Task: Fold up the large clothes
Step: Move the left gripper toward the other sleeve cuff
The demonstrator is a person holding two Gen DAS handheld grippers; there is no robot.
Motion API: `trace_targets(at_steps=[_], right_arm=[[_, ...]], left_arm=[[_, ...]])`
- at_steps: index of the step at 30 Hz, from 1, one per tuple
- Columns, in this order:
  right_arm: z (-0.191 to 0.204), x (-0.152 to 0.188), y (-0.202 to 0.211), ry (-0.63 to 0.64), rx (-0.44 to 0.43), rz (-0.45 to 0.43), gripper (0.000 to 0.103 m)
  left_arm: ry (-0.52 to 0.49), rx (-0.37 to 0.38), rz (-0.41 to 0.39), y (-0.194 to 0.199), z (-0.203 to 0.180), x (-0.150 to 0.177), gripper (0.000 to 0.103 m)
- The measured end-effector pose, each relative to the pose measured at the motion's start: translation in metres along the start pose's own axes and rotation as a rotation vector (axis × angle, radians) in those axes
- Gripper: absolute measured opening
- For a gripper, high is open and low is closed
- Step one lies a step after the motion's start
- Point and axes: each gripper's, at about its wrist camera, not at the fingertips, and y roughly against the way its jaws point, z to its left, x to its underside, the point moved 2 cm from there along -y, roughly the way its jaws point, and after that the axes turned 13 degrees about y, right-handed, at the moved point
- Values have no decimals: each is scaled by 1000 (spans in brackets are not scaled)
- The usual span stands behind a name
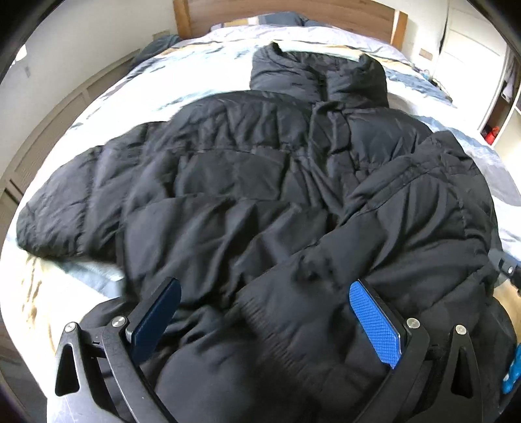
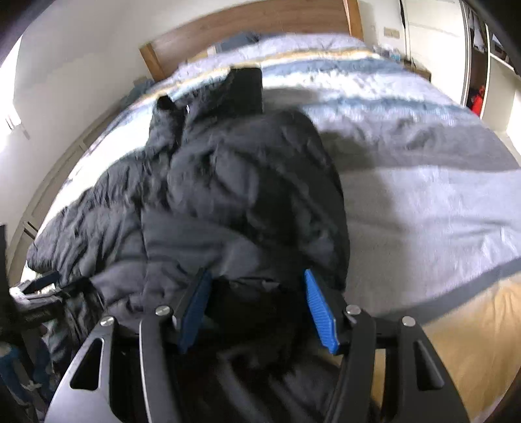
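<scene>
- The black puffer jacket [image 1: 247, 182] lies spread on the bed [image 1: 49, 293], collar toward the wooden headboard [image 1: 293, 14]; it takes up the left half of the bedcover, with bare cover to its right.
- The left sleeve [image 1: 65, 208] lies stretched out flat to the side, not yet folded.
- The right sleeve [image 1: 407, 208] already lies across the front of the body, so the step in hand appears to be laying that folded side down near the hem.
- The left gripper [image 1: 263, 319] has its jaws spread wide over the jacket's hem; padded cloth bulges up between the pads, but they do not visibly press on it.
- The right gripper [image 2: 257, 309] stands about half open with dark jacket cloth between its pads; whether they pinch the cloth cannot be told, since the picture is blurred there.
- The next move probably calls for letting the folded side settle flat, then taking the left sleeve and bringing it across the body to match.
- Count: one jacket, two sleeves, one collar [image 1: 319, 78], two grippers, one bed.
</scene>
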Motion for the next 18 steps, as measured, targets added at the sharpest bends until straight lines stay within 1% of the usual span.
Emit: trace_targets(at_steps=[2,6,10,14,18], right_arm=[[-2,4,14,-37,0,-7,57],[11,6,49,-39,11,-49,57],[37,8,86,-21,-4,-104,57],[64,16,119,6,-10,-141,57],[78,24,149,0,0,-168,57]], left_arm=[[16,-4,-24,18,14,-1,102],[73,-2,-77,57,44,-7,102],[126,21,-154,102,67,-7,102],[128,44,-219,142,88,1,102],[147,83,-222,161,116,3,102]])
